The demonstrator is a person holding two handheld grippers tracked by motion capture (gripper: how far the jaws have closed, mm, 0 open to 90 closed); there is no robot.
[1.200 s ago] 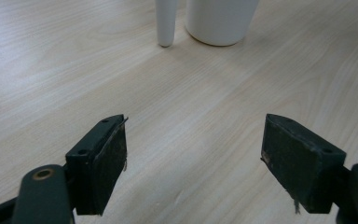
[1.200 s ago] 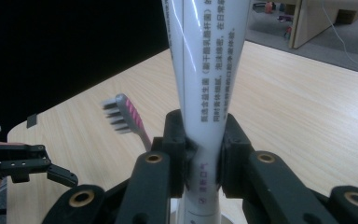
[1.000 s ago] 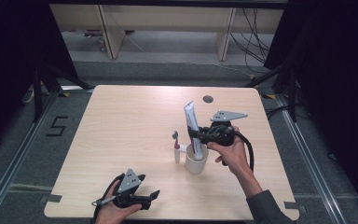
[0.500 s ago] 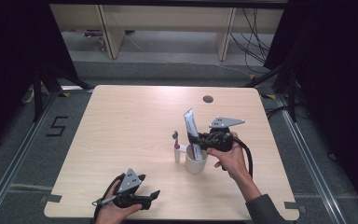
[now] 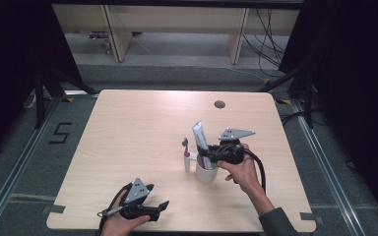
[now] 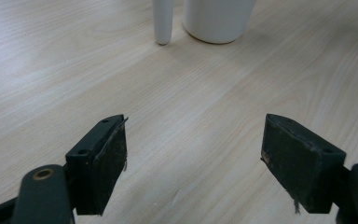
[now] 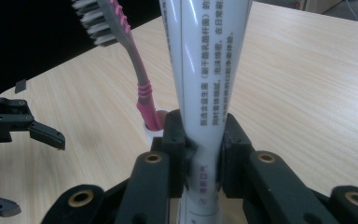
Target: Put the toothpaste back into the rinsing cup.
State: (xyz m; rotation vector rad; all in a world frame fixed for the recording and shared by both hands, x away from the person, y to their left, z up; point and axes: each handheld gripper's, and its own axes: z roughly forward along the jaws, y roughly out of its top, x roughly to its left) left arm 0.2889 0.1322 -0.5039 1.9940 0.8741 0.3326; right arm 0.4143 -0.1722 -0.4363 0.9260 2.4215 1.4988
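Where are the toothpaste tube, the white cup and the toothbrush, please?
toothpaste tube (image 7: pixel 209 70): right gripper view, printed body above the jaws.
white cup (image 5: pixel 205 173): high view, front wall.
toothbrush (image 7: pixel 137 70): right gripper view, grey neck below the bristles.

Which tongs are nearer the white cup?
Right. The right tongs hold the toothpaste tube directly over the white cup; the left tongs sit apart near the table's front edge.

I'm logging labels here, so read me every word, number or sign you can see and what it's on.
"5": marked on the floor left of the table.
Columns of Chinese print on the toothpaste tube clamped in the right gripper: too small and blurred to quote reliably.
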